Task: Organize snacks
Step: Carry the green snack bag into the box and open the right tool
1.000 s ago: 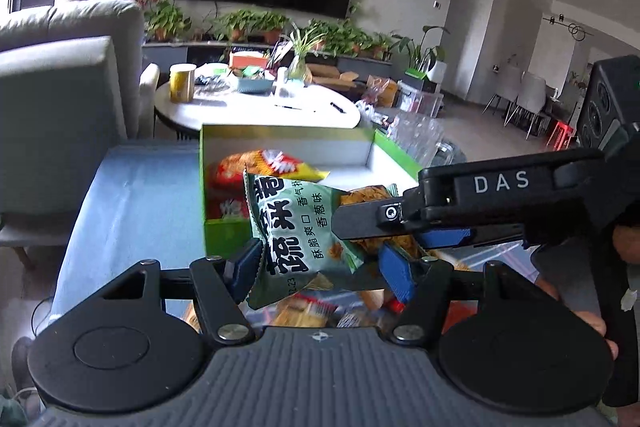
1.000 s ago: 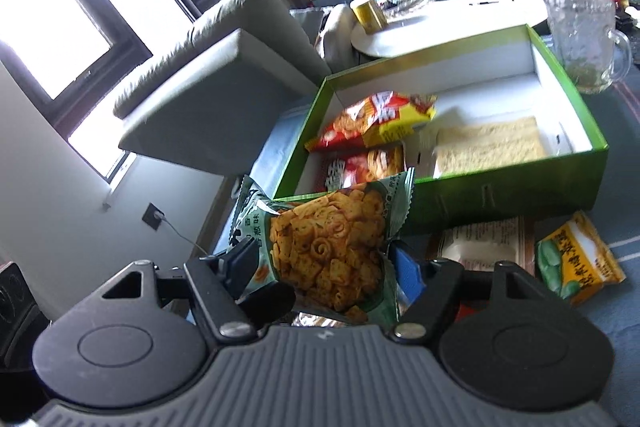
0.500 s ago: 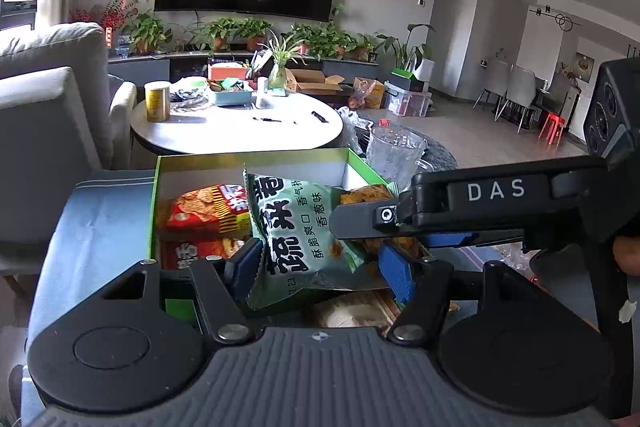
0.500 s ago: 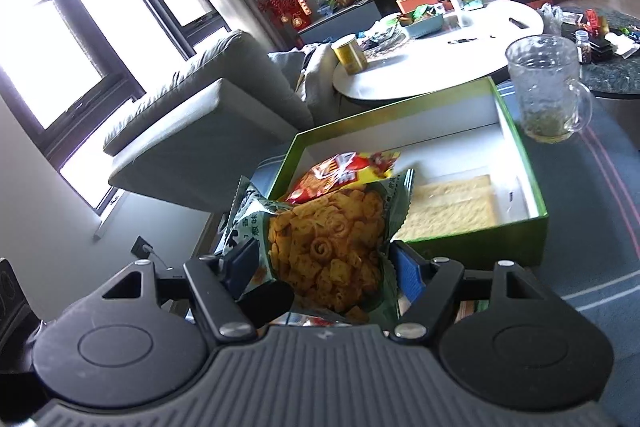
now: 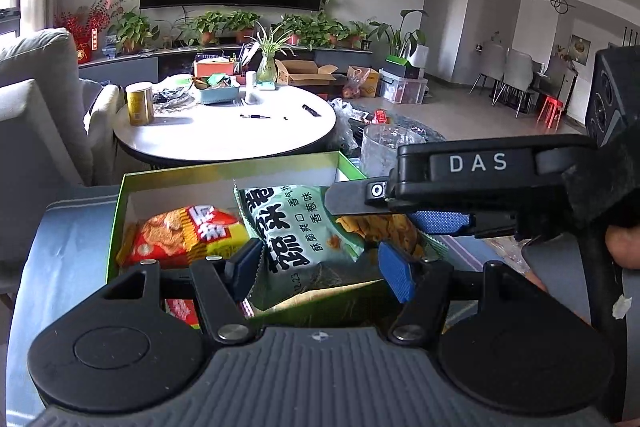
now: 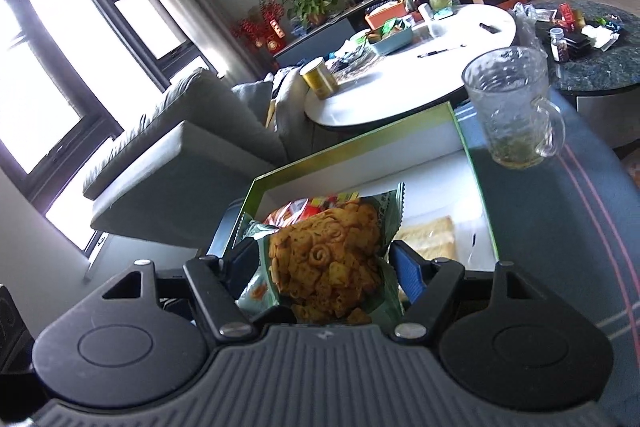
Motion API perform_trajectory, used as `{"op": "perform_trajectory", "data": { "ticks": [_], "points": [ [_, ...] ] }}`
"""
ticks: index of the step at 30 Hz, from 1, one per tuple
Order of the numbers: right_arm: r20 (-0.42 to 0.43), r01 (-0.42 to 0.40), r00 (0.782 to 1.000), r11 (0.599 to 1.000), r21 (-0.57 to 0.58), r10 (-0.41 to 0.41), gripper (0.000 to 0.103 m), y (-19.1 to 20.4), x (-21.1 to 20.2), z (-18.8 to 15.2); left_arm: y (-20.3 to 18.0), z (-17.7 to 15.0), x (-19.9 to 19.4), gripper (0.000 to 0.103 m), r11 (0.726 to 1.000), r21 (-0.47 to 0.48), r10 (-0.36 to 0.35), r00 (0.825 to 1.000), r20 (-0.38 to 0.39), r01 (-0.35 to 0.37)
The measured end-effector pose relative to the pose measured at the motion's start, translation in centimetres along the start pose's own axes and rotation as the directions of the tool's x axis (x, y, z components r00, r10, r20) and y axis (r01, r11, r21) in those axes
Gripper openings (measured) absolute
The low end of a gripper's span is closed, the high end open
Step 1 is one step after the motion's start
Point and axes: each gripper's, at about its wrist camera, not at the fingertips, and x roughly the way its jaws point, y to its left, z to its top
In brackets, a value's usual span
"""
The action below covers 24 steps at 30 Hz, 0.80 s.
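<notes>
Green snack bag (image 5: 304, 239) over the green box (image 5: 224, 173): light, crinkly, crushable; left gripper (image 5: 320, 265) clamps its edges, right gripper (image 6: 326, 267) jaws opening around it—hold seams, not chips.

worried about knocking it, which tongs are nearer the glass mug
Right. The right tongs, jaws opening around the green snack bag, are just in front of the glass mug; the left tongs grip the bag farther off.
</notes>
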Motion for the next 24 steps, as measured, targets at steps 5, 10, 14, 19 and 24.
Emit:
{"op": "perform_trajectory", "data": {
  "ticks": [5, 10, 14, 19, 24],
  "points": [
    [0.007, 0.007, 1.000, 1.000, 0.010, -0.007, 0.065, -0.8, 1.2, 0.9, 0.1, 0.6, 1.9, 0.060, 1.000, 0.008, 0.021, 1.000, -0.020, -0.021],
    [0.002, 0.015, 1.000, 1.000, 0.021, -0.015, 0.065, -1.5, 2.5, 1.7, 0.4, 1.1, 3.7, 0.060, 0.999, 0.010, 0.033, 0.999, -0.036, -0.032],
    [0.000, 0.028, 1.000, 0.999, 0.025, -0.028, 0.065, -2.0, 3.4, 2.2, 0.7, 1.2, 5.0, 0.060, 0.999, 0.010, 0.037, 0.998, -0.051, -0.037],
    [-0.009, 0.042, 0.999, 0.999, 0.032, -0.041, 0.065, -2.6, 4.7, 2.7, 1.2, 1.3, 6.4, 0.060, 0.999, 0.002, 0.041, 0.997, -0.063, -0.041],
    [-0.027, 0.054, 0.998, 0.998, 0.037, -0.053, 0.065, -3.0, 5.8, 2.7, 1.4, 1.5, 7.4, 0.060, 0.999, 0.002, 0.049, 0.996, -0.072, -0.049]
  ]
}}
